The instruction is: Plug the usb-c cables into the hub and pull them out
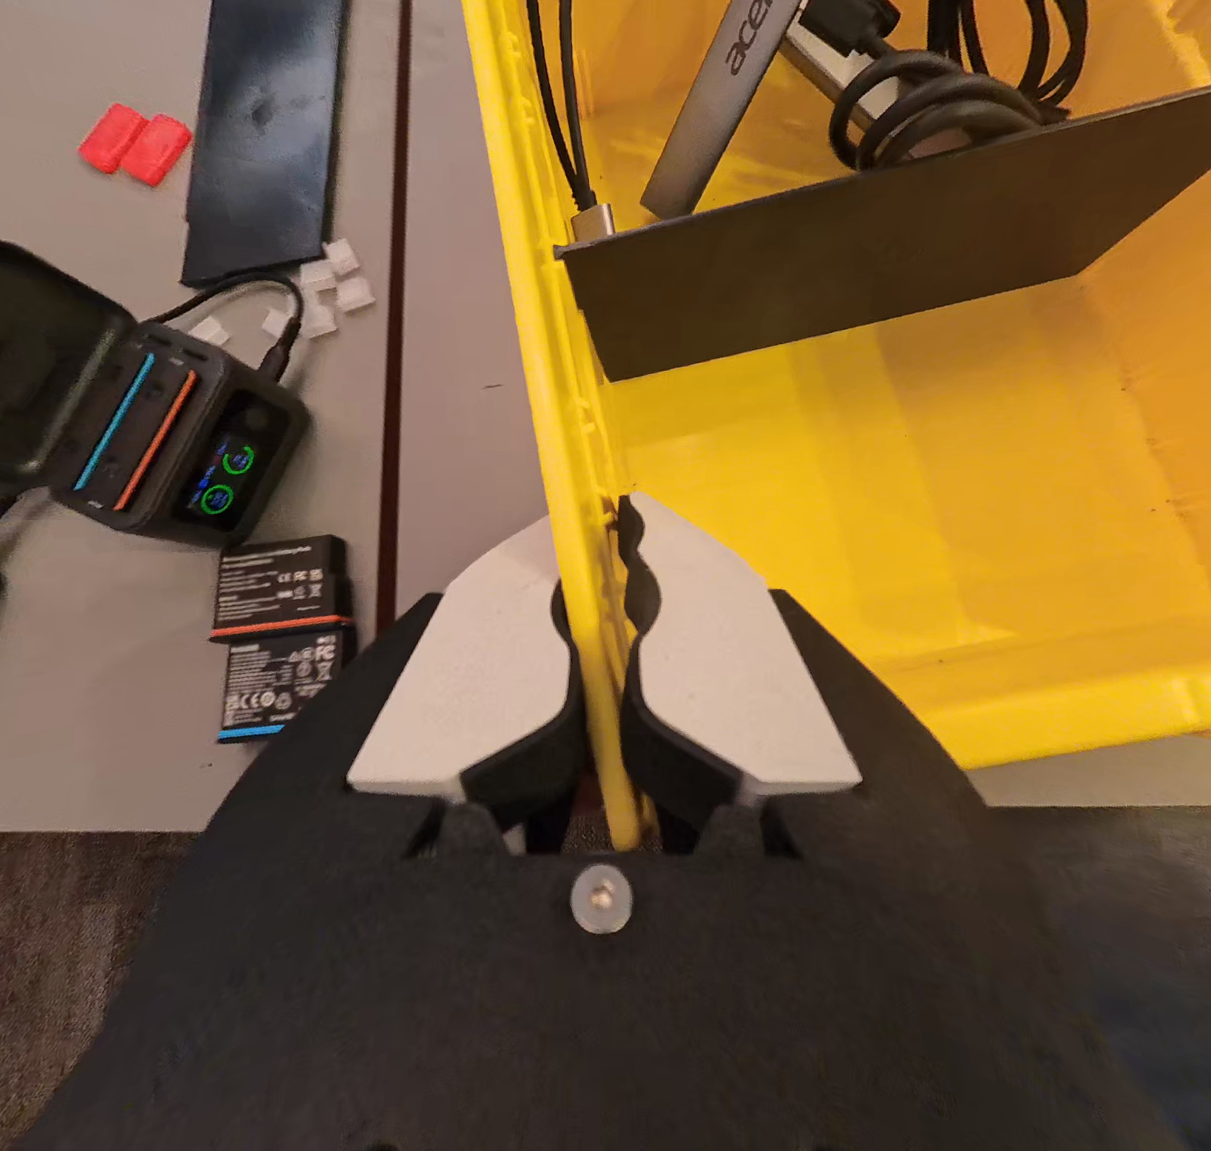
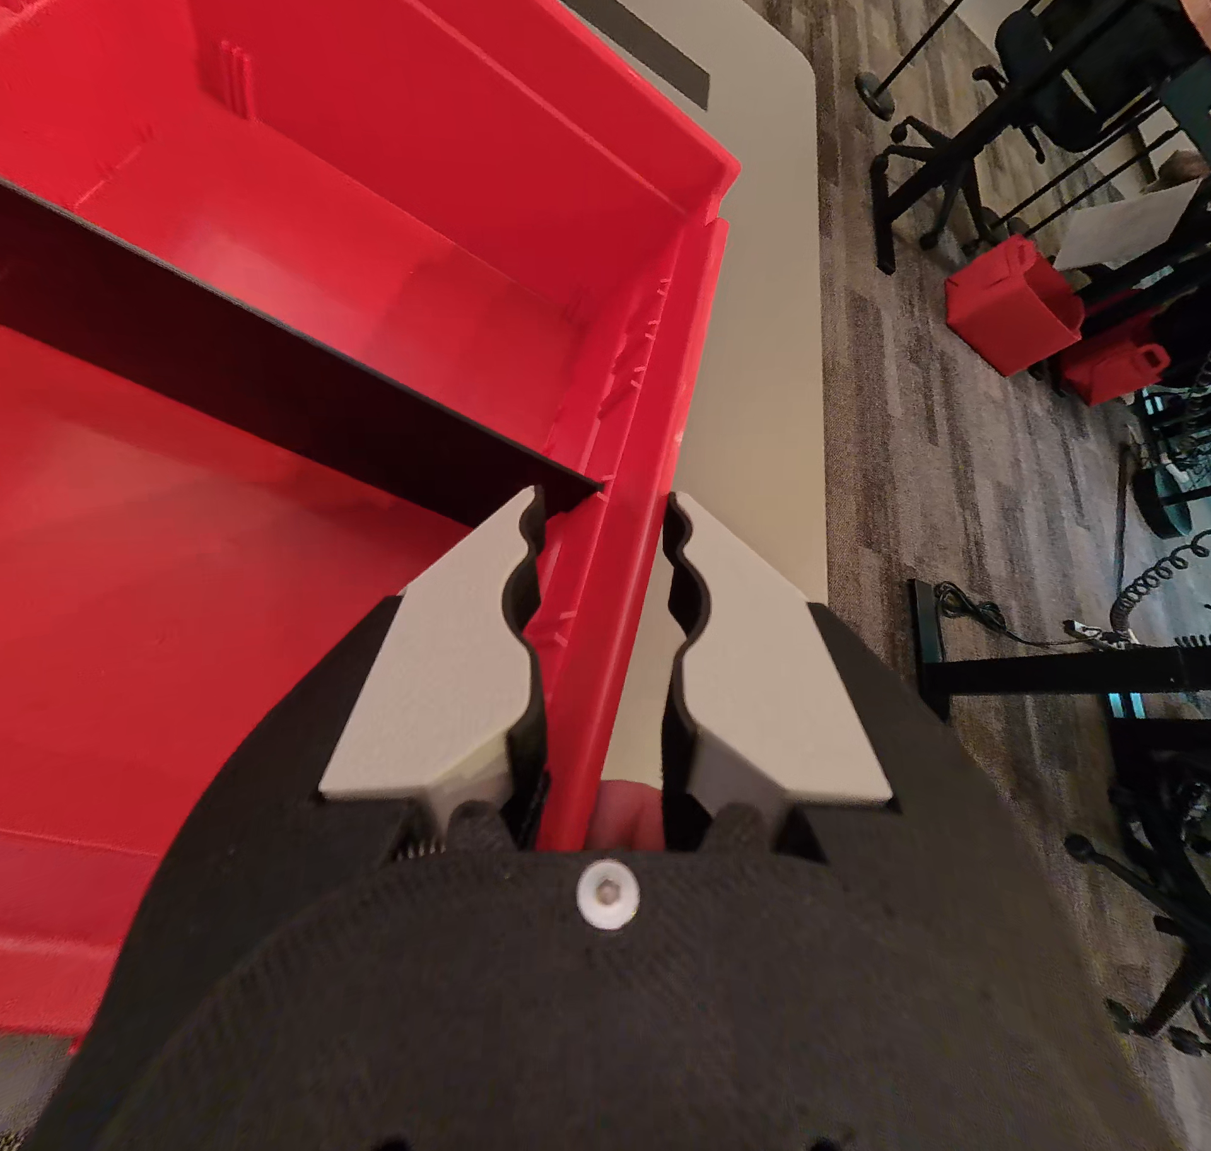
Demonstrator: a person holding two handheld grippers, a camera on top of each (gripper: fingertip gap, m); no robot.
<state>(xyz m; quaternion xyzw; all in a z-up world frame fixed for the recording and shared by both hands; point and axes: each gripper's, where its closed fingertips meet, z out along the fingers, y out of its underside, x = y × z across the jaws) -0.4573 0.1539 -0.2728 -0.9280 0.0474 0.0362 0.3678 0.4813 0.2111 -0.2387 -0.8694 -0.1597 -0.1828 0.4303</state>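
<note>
Left wrist view: my left fingers are clamped on the yellow bin's left wall; the hub, long axis running away from me, lies with the cables beyond the black divider. My right fingers stand apart, straddling the red bin's wall.

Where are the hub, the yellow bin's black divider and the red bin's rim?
hub (image 1: 721,91): left wrist view, grey top face.
black divider (image 1: 884,254): left wrist view, upper face.
red bin (image 2: 609,595): right wrist view, rim between fingers.
</note>
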